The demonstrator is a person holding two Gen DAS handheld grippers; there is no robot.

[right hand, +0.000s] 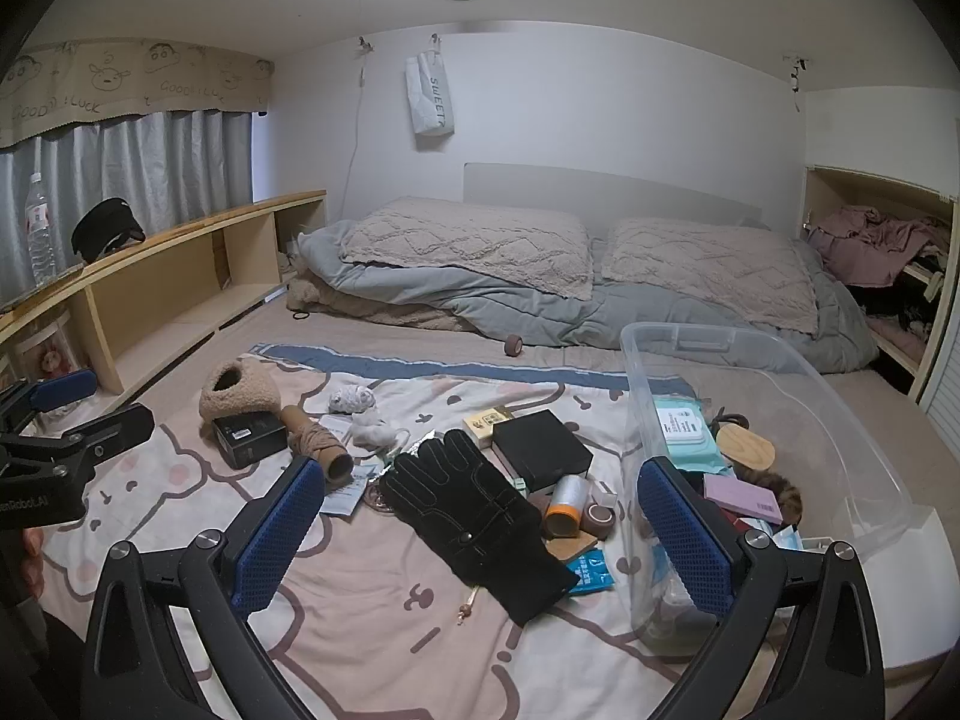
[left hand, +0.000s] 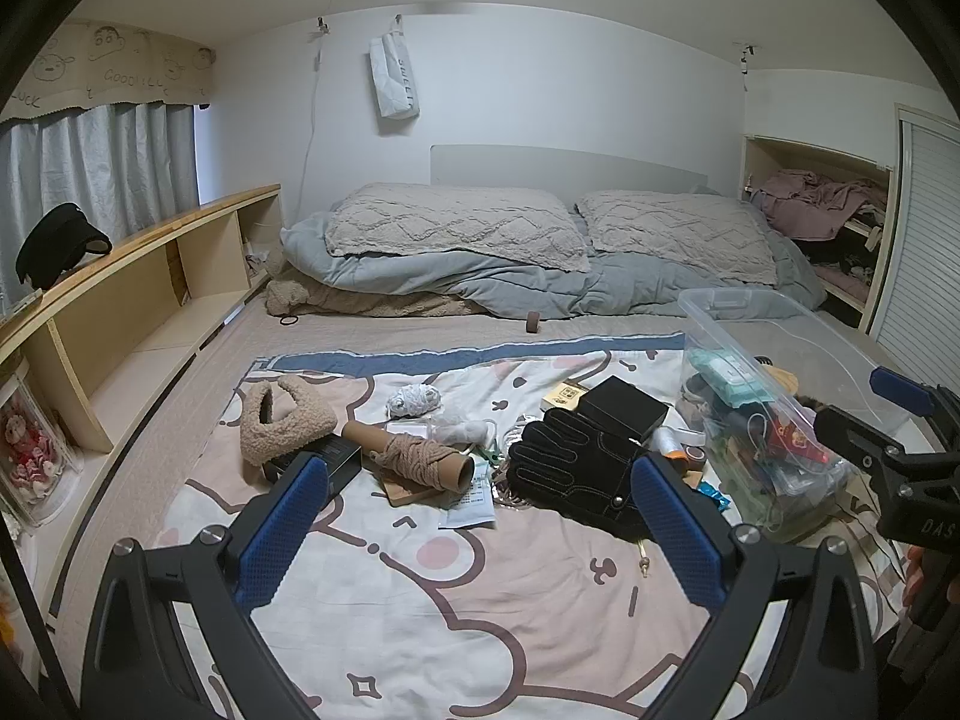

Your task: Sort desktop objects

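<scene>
A pile of small objects lies on a cartoon-print blanket [left hand: 420, 588] on a bed. Among them are a black glove [left hand: 576, 474] [right hand: 474, 516], a black box [left hand: 624, 411] [right hand: 540, 450], a cardboard tube wound with rope [left hand: 414, 456] [right hand: 318, 438], a fluffy beige pouch [left hand: 282, 420] [right hand: 240, 387] and a second black box [right hand: 249, 435]. A clear plastic bin [left hand: 774, 420] [right hand: 750, 414] at the right holds wipes and several small items. My left gripper [left hand: 480, 534] hangs open above the blanket, nothing between its fingers. My right gripper [right hand: 480, 540] is open too, with the glove lying below it.
A wooden shelf unit [left hand: 150, 300] [right hand: 180, 276] runs along the left side. Pillows [left hand: 456, 228] and a grey duvet [right hand: 510, 300] fill the bed's far end. A small brown roll [left hand: 533, 322] lies before the duvet. An orange-capped roll [right hand: 567, 504] and tape [right hand: 600, 519] lie beside the glove.
</scene>
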